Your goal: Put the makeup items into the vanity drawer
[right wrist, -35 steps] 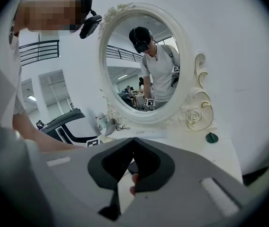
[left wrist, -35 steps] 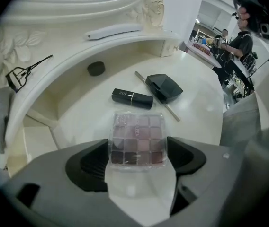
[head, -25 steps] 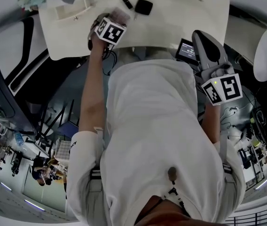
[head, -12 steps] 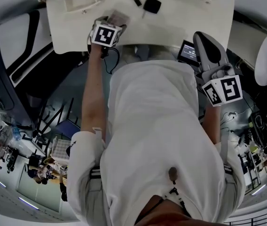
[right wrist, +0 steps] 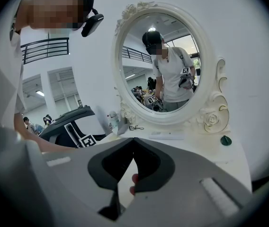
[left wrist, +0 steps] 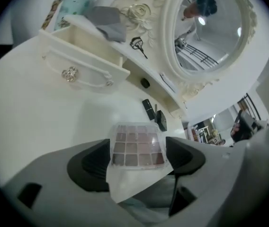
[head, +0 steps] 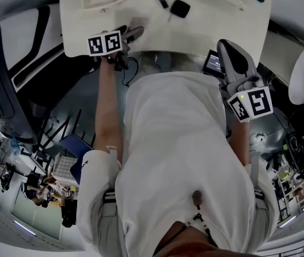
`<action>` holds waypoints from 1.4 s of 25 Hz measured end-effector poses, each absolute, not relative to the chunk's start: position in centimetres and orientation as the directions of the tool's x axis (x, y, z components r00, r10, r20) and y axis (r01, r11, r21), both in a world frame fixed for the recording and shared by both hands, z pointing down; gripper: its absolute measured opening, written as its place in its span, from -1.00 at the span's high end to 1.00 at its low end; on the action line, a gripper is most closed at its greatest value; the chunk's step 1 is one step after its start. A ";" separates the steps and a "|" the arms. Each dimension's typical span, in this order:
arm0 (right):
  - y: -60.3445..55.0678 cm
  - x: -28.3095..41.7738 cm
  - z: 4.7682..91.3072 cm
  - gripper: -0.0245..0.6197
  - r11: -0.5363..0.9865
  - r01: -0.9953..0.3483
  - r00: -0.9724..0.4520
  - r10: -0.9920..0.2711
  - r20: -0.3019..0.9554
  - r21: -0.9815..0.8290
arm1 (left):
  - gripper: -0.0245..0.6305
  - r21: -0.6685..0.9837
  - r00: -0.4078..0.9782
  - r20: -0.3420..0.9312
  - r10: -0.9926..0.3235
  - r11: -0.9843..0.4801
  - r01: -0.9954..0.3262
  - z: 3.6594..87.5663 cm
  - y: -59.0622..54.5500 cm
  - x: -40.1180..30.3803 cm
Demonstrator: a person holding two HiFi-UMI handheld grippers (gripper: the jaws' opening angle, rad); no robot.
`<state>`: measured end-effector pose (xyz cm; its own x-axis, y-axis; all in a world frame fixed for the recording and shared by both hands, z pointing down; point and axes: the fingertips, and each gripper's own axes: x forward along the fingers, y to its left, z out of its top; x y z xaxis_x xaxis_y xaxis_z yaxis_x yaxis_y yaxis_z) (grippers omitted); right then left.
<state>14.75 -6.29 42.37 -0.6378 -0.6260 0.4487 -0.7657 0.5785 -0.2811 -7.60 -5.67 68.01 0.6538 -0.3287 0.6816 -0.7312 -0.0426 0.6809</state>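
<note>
My left gripper [left wrist: 138,161] is shut on an eyeshadow palette [left wrist: 137,145] of pink and brown pans, held flat between its two black pads over the white vanity top [left wrist: 35,117]. In the head view that gripper [head: 132,34] is at the table's front edge with the palette [head: 139,24]. The white drawer [left wrist: 83,68] with a crystal knob stands pulled open, ahead and to the left. A black tube [left wrist: 148,109] and a black compact [left wrist: 161,120] lie further along the top. My right gripper [right wrist: 133,143] is shut and empty, held off the table at the person's right side [head: 230,48].
An oval mirror [left wrist: 210,37] in an ornate white frame stands at the back. On its shelf lie an eyelash curler [left wrist: 138,44] and a grey cloth [left wrist: 107,21]. A small green object [right wrist: 225,140] sits at the table's right end. A small screen [head: 213,62] sits below the table edge.
My left gripper has swung to the left along the table's front edge, turning as it went, with the palette still in it. The right gripper has stayed where it was.
</note>
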 end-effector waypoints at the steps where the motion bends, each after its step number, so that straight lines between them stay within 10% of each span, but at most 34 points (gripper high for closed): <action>1: -6.4 14.6 42.4 0.90 0.581 -0.763 -0.641 -0.623 0.449 -0.282 | -0.22 0.709 0.668 0.659 -0.346 -0.010 -0.705 68.0 -5.6 -7.6; 14: -5.8 8.3 47.0 0.90 0.717 -0.617 -0.750 -0.410 0.519 -0.325 | -0.21 0.863 0.723 0.479 -0.498 0.115 -0.492 65.5 -5.2 -8.7; 20: -3.3 0.6 52.2 0.60 0.930 -0.332 -0.748 -0.158 0.644 -0.157 | -0.21 0.876 0.744 0.454 -0.491 0.094 -0.472 65.0 -5.1 -8.5; 28: -3.8 -4.1 61.1 0.24 0.913 0.256 -0.560 -0.129 0.818 0.319 | -0.19 0.883 0.790 0.441 -0.426 0.047 -0.467 64.2 -5.0 -7.1; 29: -3.7 -4.5 62.0 0.24 0.887 0.307 -0.548 -0.131 0.826 0.344 | -0.06 0.867 0.770 0.466 -0.435 0.054 -0.494 64.3 -5.0 -7.5; 30: -3.6 -4.8 62.6 0.26 0.870 0.338 -0.544 -0.131 0.829 0.359 | 0.89 0.845 0.737 0.500 -0.455 0.070 -0.531 64.5 -5.1 -8.2; 35: -3.0 -6.5 65.0 0.74 0.860 0.353 -0.524 -0.145 0.840 0.369 | 0.70 0.800 0.704 0.552 -0.447 0.045 -0.598 66.1 -4.5 -9.5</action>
